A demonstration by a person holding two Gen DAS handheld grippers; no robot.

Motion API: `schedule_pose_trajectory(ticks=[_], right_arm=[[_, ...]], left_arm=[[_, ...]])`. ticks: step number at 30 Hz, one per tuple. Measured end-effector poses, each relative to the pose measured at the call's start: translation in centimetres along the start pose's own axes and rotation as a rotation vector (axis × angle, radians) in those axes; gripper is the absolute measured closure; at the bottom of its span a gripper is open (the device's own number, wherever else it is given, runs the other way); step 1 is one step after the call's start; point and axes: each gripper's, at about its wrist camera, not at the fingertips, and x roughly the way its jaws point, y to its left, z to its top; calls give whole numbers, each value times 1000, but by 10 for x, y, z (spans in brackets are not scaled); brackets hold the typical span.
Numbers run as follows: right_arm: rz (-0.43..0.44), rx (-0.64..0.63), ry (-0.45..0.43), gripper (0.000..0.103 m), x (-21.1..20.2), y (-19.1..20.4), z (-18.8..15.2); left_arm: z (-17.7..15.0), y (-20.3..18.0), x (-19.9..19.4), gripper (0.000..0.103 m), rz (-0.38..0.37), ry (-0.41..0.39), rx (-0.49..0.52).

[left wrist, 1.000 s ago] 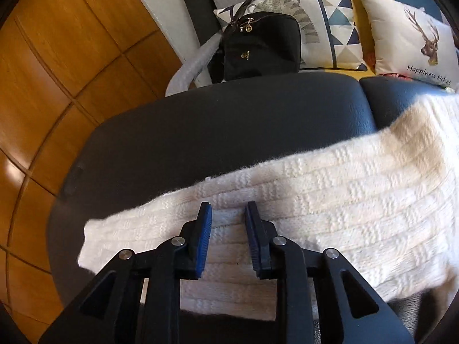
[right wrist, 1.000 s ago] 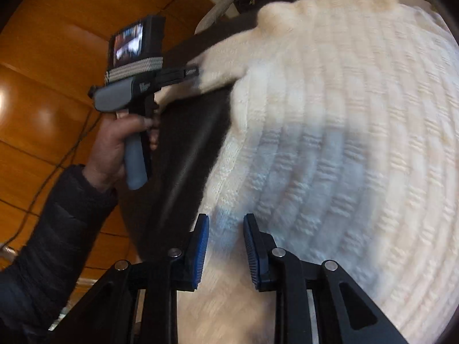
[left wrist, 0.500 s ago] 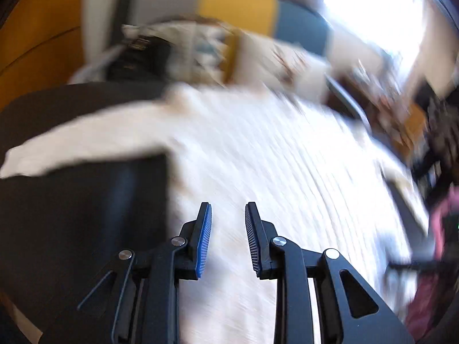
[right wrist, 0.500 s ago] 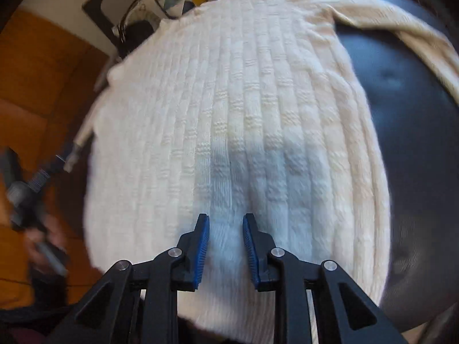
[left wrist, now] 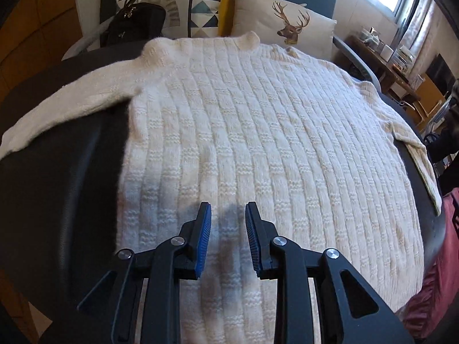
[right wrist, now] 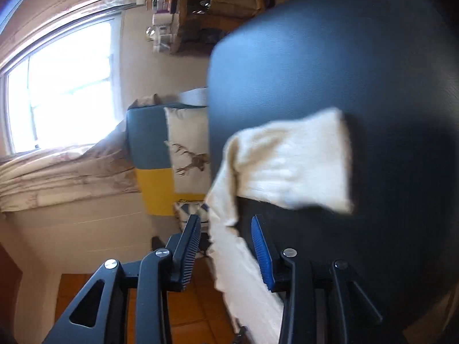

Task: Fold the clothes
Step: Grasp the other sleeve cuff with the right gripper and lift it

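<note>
Two grippers: both unclenched.
Left gripper (left wrist: 228, 223): empty, cream knit sweater (left wrist: 258, 132) beneath jaws.
Right gripper (right wrist: 225, 235): jaws opening, sweater sleeve (right wrist: 289, 163) between, ungripped.

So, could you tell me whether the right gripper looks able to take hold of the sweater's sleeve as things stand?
Probably yes. The right gripper is opening, and the cream sleeve already runs between its fingers on the dark cushion, with nothing over it.

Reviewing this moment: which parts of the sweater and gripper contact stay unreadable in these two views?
- Sweater hem, left wrist view: hidden behind the left gripper and cut by the bottom edge.
- Sleeve, right wrist view: motion-blurred, so the opening right gripper cannot be seen touching it.
- Sleeve end, left wrist view: drops over the black surface's edge.
</note>
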Motion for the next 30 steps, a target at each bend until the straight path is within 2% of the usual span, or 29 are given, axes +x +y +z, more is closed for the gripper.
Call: schedule_pose_trajectory(ticks=[4,7,9,11,13,15,18,21,22,23,25,27,28,29,30], right_arm=[[-104,96,97,61,24,5,38],[-264,107,124,59,29,10,55],[-447,-35,109,59,31,22,64],[-652,-283,59,56,35,56,66],[-705,-439,142,56,49,77,64],[-764,-502,230,56,68,85,61],[-931,-617,332,56,101,88,57],[-1025,-678,430,56,132,83,53],[-1045,-707,459,53,141,83,50],[-1060,-739,485,45,149,83,45],[-1076,-836,517,38,162,86,29],[-1135,-969,521,42,172,90,8],[-1157,-1022,510,55,177,93,-2],[-1158,-1044,492,84,179,97,-10],[-1169,-1073,471,93,181,101,-19]], left_arm=[[-6,-19,1,76,-17,13,33],[-13,-33,-2,76,-23,21,87],[-14,-41,-1,76,-38,33,107],[-14,-45,-1,76,-43,36,111],[-15,-47,2,76,-44,44,107],[-16,-50,2,76,-36,46,106],[-17,-52,0,76,-40,49,100],[-17,-54,0,76,-50,57,101],[-16,-57,1,76,-53,60,109],[-11,-63,0,76,-72,62,125],[-1,-78,-1,76,-117,63,160],[10,-93,-1,76,-161,65,195],[19,-104,-2,76,-188,60,212],[32,-121,-3,76,-225,51,235],[43,-137,-2,76,-244,43,260]])
